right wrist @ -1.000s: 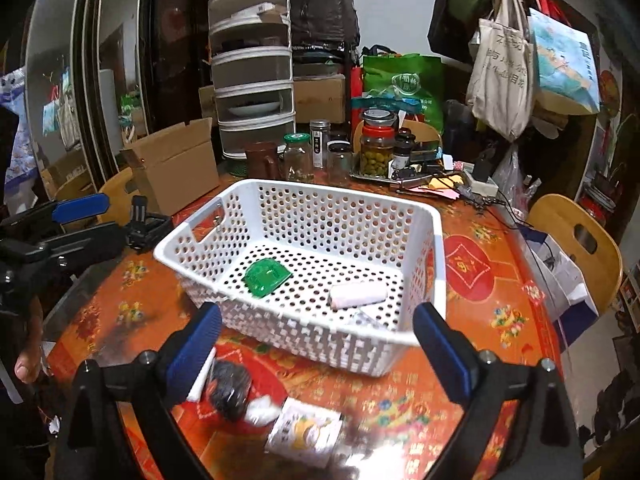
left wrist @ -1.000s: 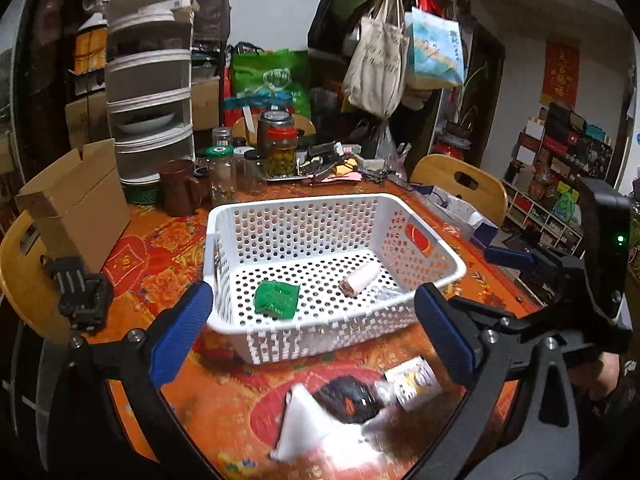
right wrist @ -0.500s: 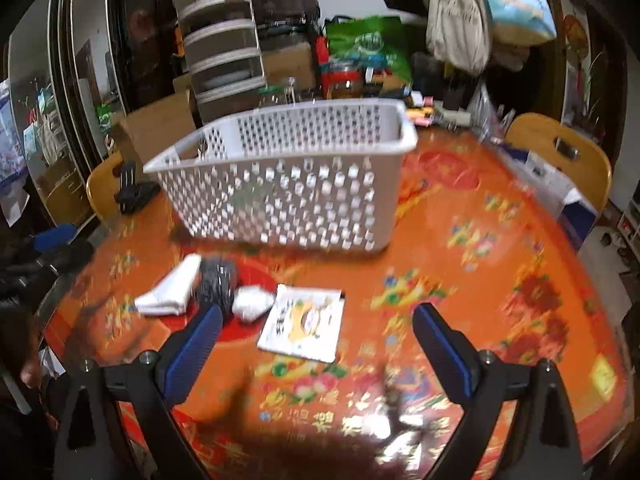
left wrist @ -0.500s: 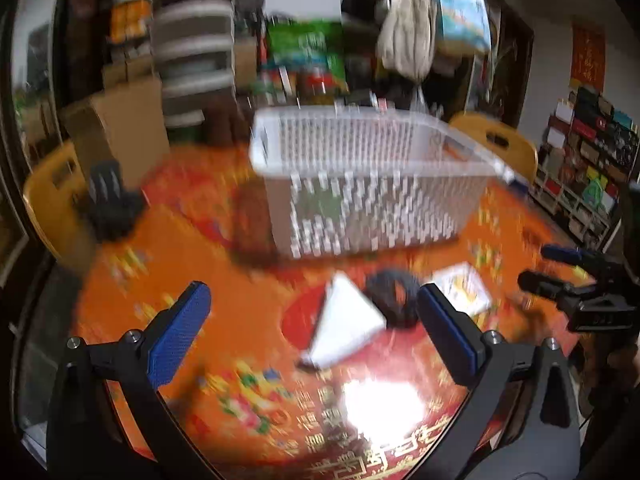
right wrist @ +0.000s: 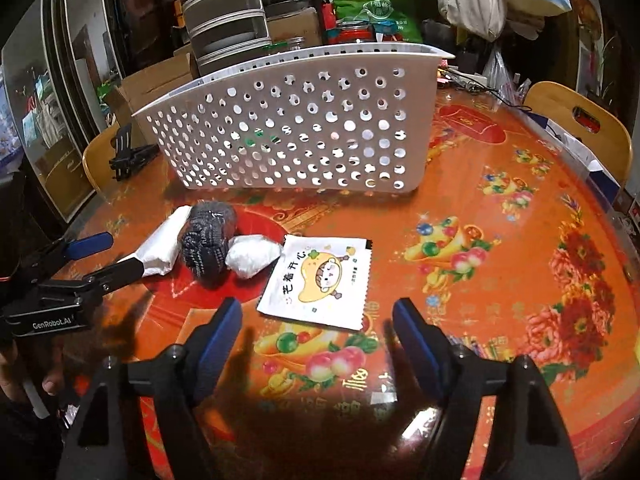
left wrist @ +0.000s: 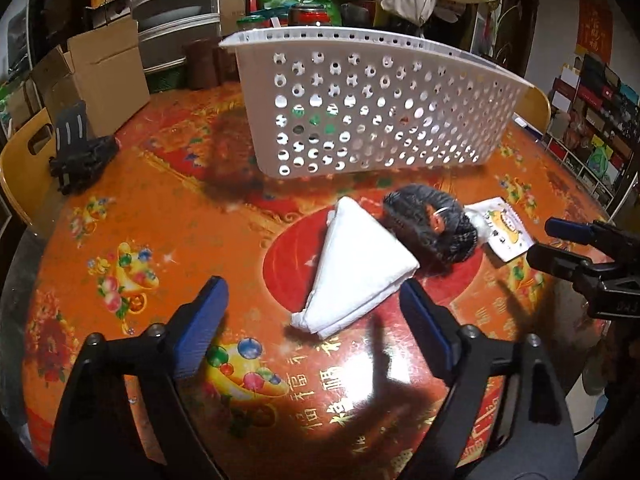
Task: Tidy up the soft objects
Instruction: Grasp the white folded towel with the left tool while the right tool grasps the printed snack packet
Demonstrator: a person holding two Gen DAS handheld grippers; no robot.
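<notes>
A white perforated basket [left wrist: 372, 120] [right wrist: 296, 128] stands on the orange table, with something green showing through its holes. In front of it lie a folded white cloth [left wrist: 356, 272] [right wrist: 162, 246], a dark knitted item [left wrist: 432, 228] [right wrist: 208, 240], a small white wad [right wrist: 252, 254] and a white packet with a yellow cartoon [right wrist: 320, 280] [left wrist: 502, 232]. My left gripper [left wrist: 314, 324] is open, low over the table, just before the white cloth. My right gripper [right wrist: 316, 336] is open, low, just before the packet. Each gripper shows in the other's view [left wrist: 572, 244] [right wrist: 100, 256].
A cardboard box [left wrist: 96, 76] and a black clip-like tool [left wrist: 80, 152] sit at the table's left. Stacked drawers, jars and bags crowd the back. Wooden chairs [right wrist: 580, 124] stand at the table's sides.
Both grippers have dropped from above the basket to low over the table, close to the loose items in front of it. Both stay open.
</notes>
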